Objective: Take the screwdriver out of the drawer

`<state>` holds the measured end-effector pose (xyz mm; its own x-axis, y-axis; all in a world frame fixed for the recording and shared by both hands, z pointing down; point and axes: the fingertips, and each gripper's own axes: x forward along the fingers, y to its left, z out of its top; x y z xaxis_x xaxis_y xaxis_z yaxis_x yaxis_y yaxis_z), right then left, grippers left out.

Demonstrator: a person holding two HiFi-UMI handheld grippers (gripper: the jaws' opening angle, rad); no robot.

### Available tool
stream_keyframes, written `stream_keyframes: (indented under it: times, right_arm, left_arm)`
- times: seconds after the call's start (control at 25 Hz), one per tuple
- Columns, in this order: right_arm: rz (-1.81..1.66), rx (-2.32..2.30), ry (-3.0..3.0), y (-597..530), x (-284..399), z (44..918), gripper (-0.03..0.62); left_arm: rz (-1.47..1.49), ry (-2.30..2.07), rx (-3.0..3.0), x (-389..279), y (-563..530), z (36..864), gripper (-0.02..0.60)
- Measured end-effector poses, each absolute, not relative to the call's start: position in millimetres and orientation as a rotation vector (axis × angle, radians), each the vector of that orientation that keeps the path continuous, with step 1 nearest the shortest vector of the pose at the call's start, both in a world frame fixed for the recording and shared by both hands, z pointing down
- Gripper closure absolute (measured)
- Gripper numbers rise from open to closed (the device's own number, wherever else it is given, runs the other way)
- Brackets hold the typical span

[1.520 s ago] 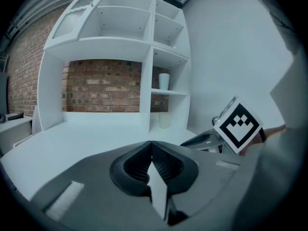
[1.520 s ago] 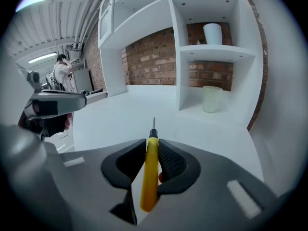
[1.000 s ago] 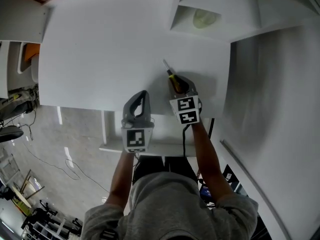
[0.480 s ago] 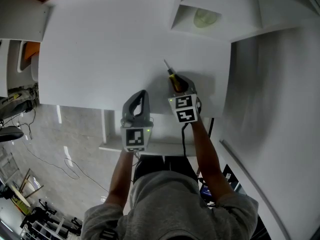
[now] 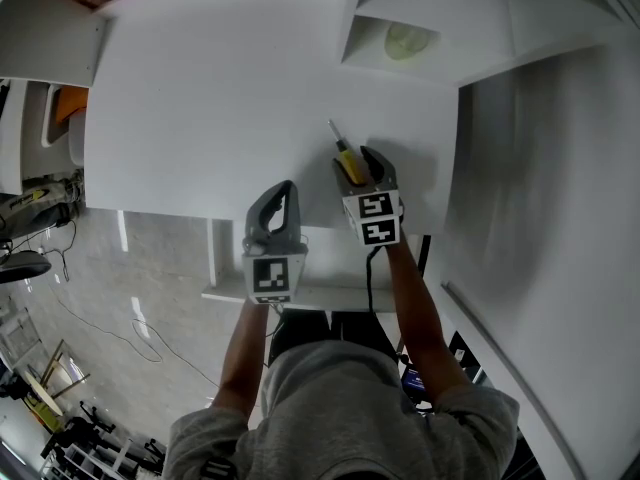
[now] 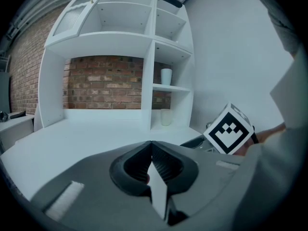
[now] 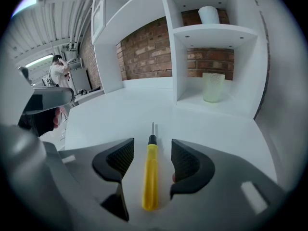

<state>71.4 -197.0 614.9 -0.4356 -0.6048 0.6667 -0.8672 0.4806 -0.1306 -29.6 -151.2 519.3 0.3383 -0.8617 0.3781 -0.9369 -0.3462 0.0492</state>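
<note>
L: left gripper (image 5: 285, 190) hung over the near edge of the tabletop (image 5: 200, 98), jaws shut, empty | MID: screwdriver (image 5: 348, 160) lay flat on the tabletop, yellow handle between the right jaws, tip pointing away | R: right gripper (image 5: 361, 164) jaws had just been opening, stood wide, pads off the handle | TIP: best exit looked like straight back along the handle, jaws kept wide, no nudge

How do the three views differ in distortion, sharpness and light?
Right gripper view: strong fisheye bends the shelves; the screwdriver is sharp, with a faint shadow by its tip. Head view: the white wall at right looks smeared. Left gripper view: dark round border, dim foreground.
</note>
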Motion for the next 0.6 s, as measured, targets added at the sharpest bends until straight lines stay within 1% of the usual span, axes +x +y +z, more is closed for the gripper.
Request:
stream_keyframes:
  times: [0.32,0.6]
  right_arm:
    - [0.578,1.240,-2.218,-195.2,74.3,584.7,0.349]
    - [0.504,1.305,-2.273,-178.0,76.7,531.6,0.371]
  left_arm:
    - [0.399,-1.647,2.380,-28.5,-146.1,490.1,0.569]
    - [0.376,-1.669,2.414,-30.2,-124.1,451.3,0.569]
